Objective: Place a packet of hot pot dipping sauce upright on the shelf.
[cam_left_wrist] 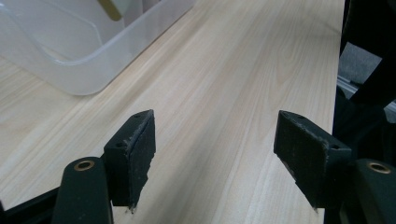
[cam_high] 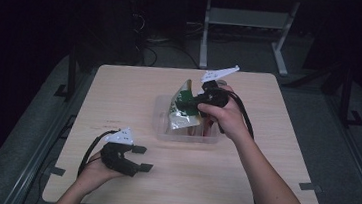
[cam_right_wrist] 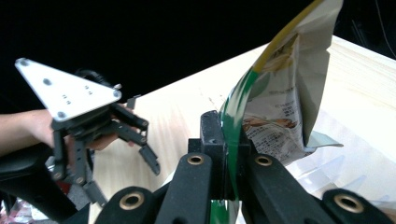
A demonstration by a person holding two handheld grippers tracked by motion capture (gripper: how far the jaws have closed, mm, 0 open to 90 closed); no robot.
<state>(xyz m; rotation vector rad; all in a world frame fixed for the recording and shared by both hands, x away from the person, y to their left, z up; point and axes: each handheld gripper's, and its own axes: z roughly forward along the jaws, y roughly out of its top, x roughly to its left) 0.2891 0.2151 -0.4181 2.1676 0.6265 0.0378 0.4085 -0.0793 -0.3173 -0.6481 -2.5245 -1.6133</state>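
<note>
High view: we see right gripper [cam_high: 199, 105] clamped on green-white snack bag [cam_high: 183, 110], bag held above clear plastic bin [cam_high: 186, 135] at table [cam_high: 119, 91] centre; left gripper [cam_high: 138, 158] low near front-left edge, jaws apart, nothing between them.
Left gripper view: we get jaws spread over bare wood, bin corner [cam_left_wrist: 84, 60] up left.
Right gripper view adds detail: jaws pinch bag's edge [cam_right_wrist: 280, 112]; left gripper [cam_right_wrist: 121, 144] seen beyond, held in hand [cam_right_wrist: 42, 128]
</note>
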